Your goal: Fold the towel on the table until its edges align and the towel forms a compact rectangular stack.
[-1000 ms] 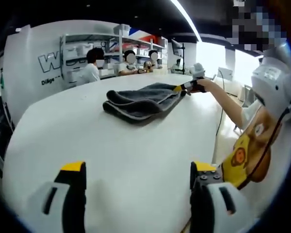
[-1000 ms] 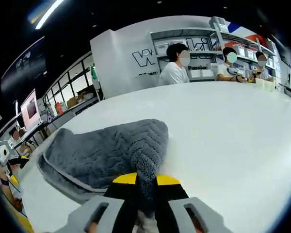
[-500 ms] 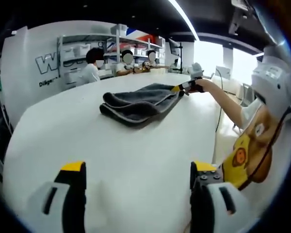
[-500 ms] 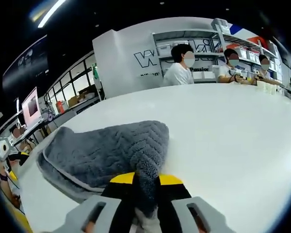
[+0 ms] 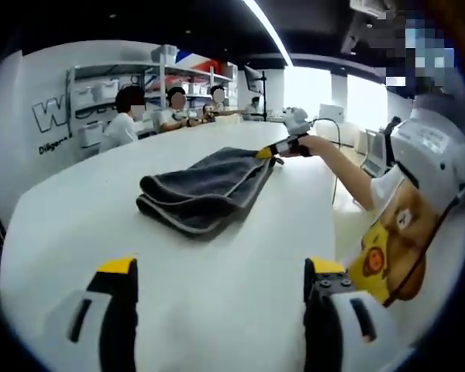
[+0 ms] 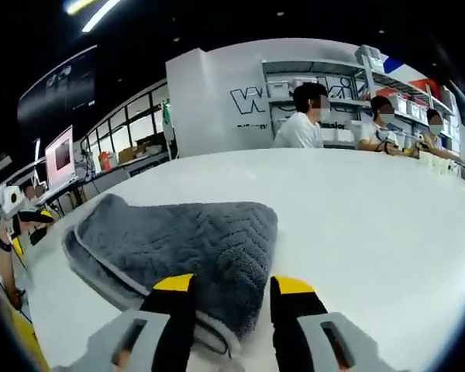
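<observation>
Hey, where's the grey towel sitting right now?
The towel lies folded on the white table, just ahead of the open right gripper; in the left gripper view it's mid-table.

towel [image 5: 201,189] – 1 | table [image 5: 101,209] – 1 | grippers – 2: left gripper [image 5: 217,271], right gripper [image 6: 231,288] | seated people [image 5: 125,116] – 3

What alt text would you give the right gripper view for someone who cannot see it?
A folded grey towel lies on a white table, its near corner between the open, yellow-tipped jaws of the right gripper. Beyond the table, people sit in front of shelves.
</observation>
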Tool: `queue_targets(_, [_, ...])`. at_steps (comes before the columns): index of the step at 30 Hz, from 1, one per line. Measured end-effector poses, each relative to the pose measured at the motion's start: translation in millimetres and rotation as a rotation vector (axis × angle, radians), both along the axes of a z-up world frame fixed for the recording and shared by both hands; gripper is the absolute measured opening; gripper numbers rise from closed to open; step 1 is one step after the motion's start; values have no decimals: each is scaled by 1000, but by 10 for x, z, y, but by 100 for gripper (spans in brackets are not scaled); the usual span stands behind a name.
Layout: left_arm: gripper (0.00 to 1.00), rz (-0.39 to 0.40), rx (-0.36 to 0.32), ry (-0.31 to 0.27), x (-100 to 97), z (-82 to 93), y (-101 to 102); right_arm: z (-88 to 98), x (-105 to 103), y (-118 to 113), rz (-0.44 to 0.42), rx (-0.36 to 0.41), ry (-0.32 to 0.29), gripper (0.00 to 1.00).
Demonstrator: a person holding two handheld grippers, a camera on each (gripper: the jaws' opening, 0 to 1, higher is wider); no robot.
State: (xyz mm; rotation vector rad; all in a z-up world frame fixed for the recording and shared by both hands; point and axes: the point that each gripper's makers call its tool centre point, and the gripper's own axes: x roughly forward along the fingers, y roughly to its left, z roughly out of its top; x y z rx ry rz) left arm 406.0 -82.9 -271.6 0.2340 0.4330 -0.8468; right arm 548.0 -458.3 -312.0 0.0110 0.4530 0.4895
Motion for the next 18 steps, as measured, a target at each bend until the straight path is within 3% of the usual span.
queue_targets(3, [94, -8, 3, 13, 76, -1, -45, 41, -63, 34, 35, -19, -2, 51])
queue_targets(8, [94, -32, 34, 38, 166, -32, -126, 93, -283, 145, 168, -33, 39, 65])
queue_targets(18, [94, -56, 55, 64, 302, -16, -231, 94, -528, 147, 344, -164, 106, 79])
